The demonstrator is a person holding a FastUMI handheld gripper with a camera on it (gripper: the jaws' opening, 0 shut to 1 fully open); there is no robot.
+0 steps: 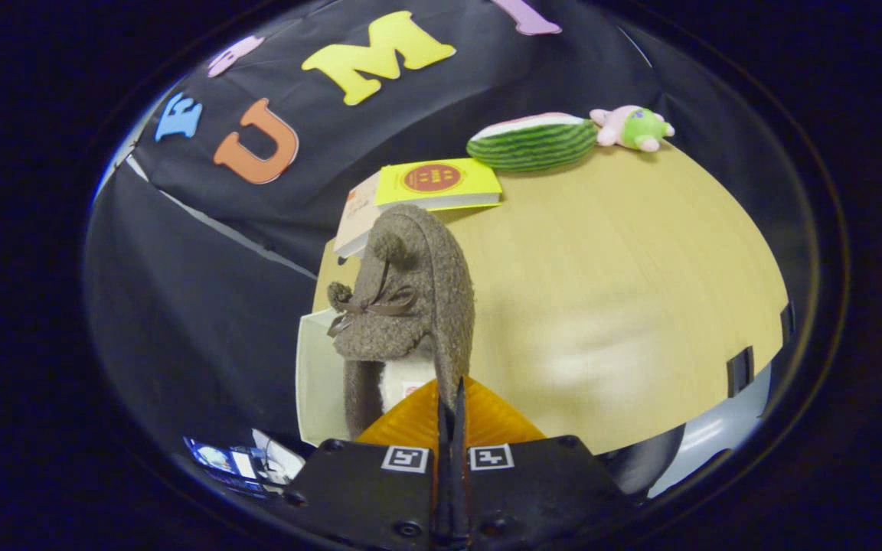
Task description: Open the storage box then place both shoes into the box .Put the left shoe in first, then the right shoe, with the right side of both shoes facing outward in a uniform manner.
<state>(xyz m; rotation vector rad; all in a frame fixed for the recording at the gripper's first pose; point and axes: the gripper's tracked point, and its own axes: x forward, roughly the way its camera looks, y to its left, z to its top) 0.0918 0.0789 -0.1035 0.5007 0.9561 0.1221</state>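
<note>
A brown fuzzy shoe (pixel 410 306) with a small bow and pompoms hangs in the air just ahead of my fingers, toe pointing away toward the books. My gripper (pixel 450 402) is shut on the shoe's heel rim, with both fingers pressed together on the thin edge. Under the shoe, at the left edge of the table, I see part of the pale storage box (pixel 315 375). The shoe covers most of it, and I cannot tell how its lid stands.
The wooden table (pixel 625 268) stretches to the right of the shoe. Yellow books (pixel 437 184) lie beyond the shoe, with a watermelon plush (pixel 533 141) and a pink-and-green plush (pixel 632 126) at the far edge. Black clips (pixel 739 369) sit on the right edge.
</note>
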